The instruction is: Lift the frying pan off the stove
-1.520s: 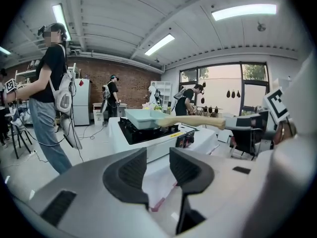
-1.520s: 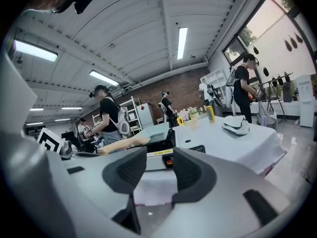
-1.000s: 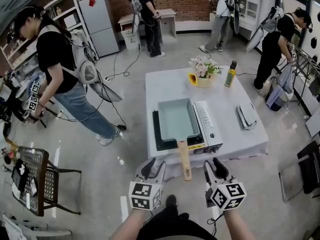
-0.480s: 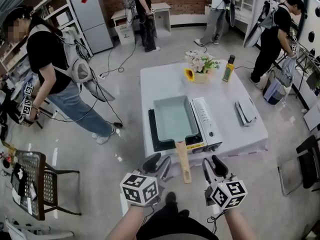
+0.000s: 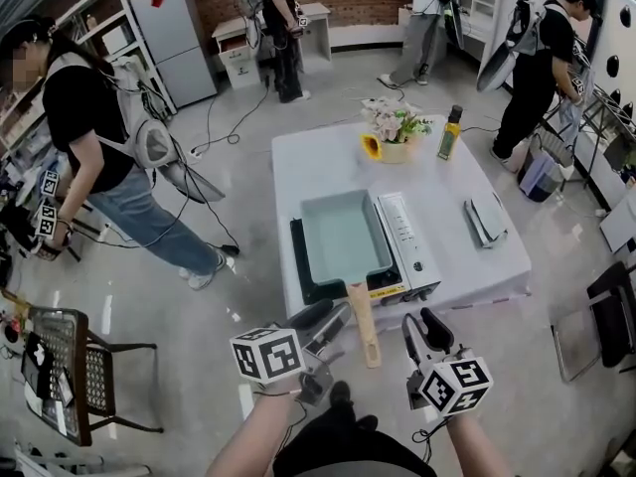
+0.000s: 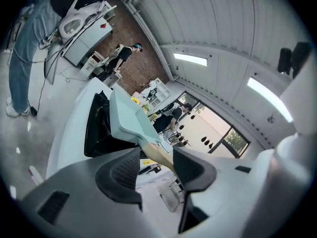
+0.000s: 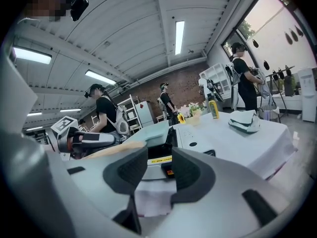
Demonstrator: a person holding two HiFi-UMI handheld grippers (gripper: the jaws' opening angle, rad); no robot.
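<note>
Left gripper view: empty left tongs [image 6: 156, 167] are rolling sideways and opening wider toward the pan handle [image 6: 156, 154] just ahead; right tongs [image 7: 159, 170] are waiting open.

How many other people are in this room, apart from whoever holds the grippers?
4: a person at left, two at the back, one at right. More may be hidden.

Right gripper [image 7: 159, 170], jaws apart, points at the stove [image 7: 198, 135] on the white table [image 7: 257, 143].

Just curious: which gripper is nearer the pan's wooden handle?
Left gripper. Its fingers, just opening, hover close beside the handle with nothing gripped; the right gripper sits farther off, opposite.
</note>
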